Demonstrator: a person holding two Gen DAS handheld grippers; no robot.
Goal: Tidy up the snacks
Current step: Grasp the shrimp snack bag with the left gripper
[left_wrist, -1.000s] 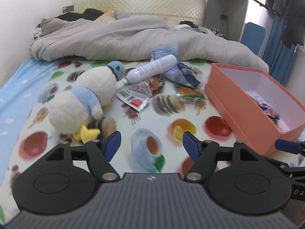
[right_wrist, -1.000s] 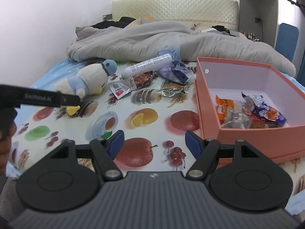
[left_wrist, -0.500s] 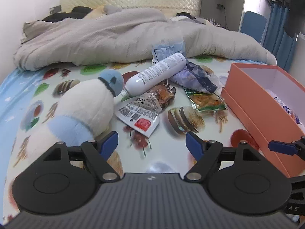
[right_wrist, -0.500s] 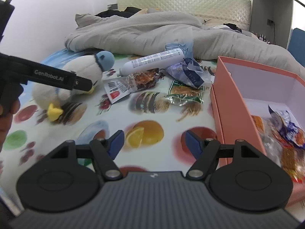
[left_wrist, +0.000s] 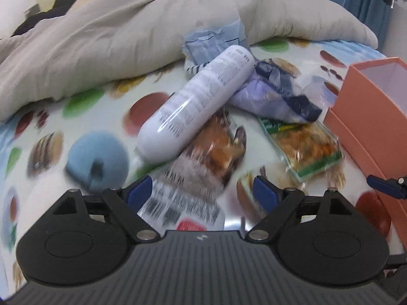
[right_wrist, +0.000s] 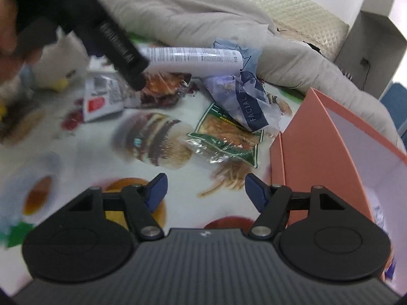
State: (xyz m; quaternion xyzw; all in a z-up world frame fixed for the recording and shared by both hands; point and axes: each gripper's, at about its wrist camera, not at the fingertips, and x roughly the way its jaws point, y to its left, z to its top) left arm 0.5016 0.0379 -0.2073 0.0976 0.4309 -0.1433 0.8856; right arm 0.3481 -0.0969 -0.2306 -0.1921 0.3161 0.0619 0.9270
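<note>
Snack packet (left_wrist: pixel 203 157) lies under bottle (left_wrist: pixel 198 101); left gripper (left_wrist: pixel 201 193) opening, empty; right gripper (right_wrist: pixel 203 188) closing, empty; lifting risks rolling bottle.

Below me is a bed with a food-print sheet (left_wrist: pixel 96 106). On it lie a rumpled grey duvet (left_wrist: pixel 106 33), a white bottle (left_wrist: pixel 198 101) resting partly on a clear snack packet (left_wrist: pixel 203 167), a green-edged snack packet (right_wrist: pixel 229 137), a facial-tissue pack (right_wrist: pixel 244 99), a plush duck (right_wrist: pixel 63 61) and a coral box (right_wrist: pixel 305 152).
</note>
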